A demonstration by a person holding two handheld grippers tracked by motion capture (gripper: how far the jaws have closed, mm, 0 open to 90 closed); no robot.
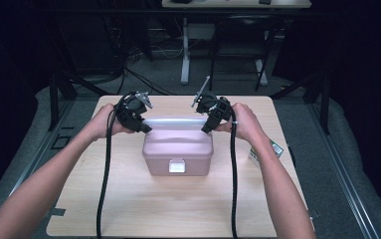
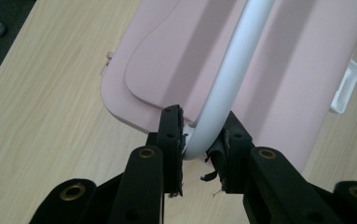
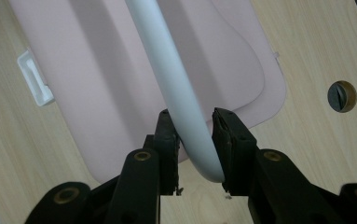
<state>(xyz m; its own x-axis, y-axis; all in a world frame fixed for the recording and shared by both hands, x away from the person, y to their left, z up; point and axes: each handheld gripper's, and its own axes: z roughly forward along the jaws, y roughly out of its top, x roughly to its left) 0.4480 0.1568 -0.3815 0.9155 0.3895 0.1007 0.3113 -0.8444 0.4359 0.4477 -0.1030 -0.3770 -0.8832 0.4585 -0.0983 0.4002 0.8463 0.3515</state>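
- Now, a pink box (image 1: 178, 152) sits near the middle of a wooden table (image 1: 128, 209), its white latch (image 1: 177, 166) facing the person.
- A white handle (image 1: 173, 121) arches over the lid from side to side.
- On the left, the left gripper (image 1: 144, 128) has its jaws closed on the handle's left end; in the left gripper view the left gripper (image 2: 203, 140) pads press on the handle (image 2: 223, 88) right where it bends down toward the box (image 2: 278, 84).
- On the right, the right gripper (image 1: 207, 128) is clamped on the handle's other end; in the right gripper view the right gripper (image 3: 195, 140) jaws squeeze the handle (image 3: 176, 88) at its curve, with the lid (image 3: 111, 93) spread out beyond.
- Each gripper is held in a hand, forearms reaching in from the near edge, black cables trailing back over the table.
- A round hole (image 3: 342, 96) in the tabletop lies just beside the box's right end.
- A small green-and-white packet (image 1: 275, 149) lies at the table's right edge, partly hidden by the right forearm.
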